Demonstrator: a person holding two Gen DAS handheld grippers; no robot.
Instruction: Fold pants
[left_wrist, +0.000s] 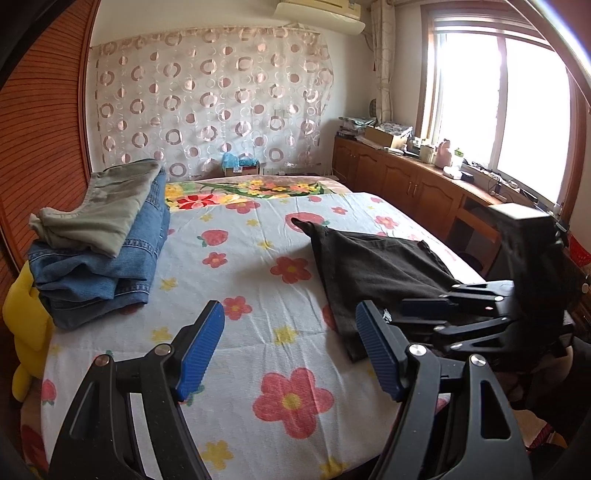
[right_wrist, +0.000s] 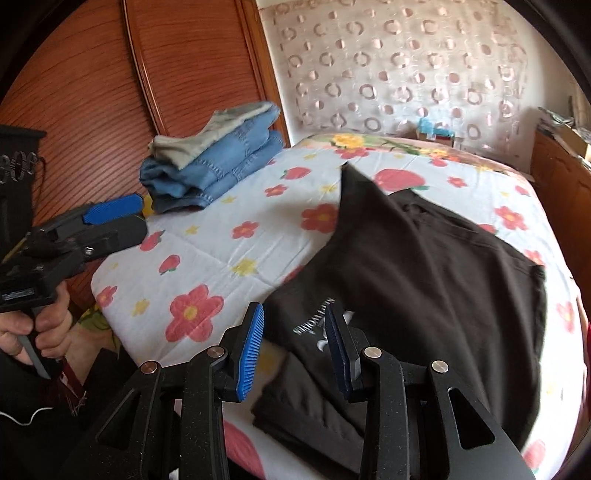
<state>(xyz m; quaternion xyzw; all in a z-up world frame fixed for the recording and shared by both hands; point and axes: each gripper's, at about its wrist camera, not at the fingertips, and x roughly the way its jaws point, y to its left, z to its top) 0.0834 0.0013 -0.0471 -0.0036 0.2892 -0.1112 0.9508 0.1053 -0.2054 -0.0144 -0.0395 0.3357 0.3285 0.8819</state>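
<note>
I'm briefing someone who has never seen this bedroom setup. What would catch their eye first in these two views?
Most striking is the bed sheet with big red flowers, filling the middle of both views. On it lie the black pants, partly folded at the near right edge, with the right gripper open just over them. A stack of folded jeans with a grey-green garment on top sits at the far left by the wooden wardrobe.

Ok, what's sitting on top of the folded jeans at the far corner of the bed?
A folded grey-green garment lies on top of the blue jeans, covering most of their upper face. A yellow soft thing shows beside the stack; whether anything lies beneath the jeans is hidden.
</note>
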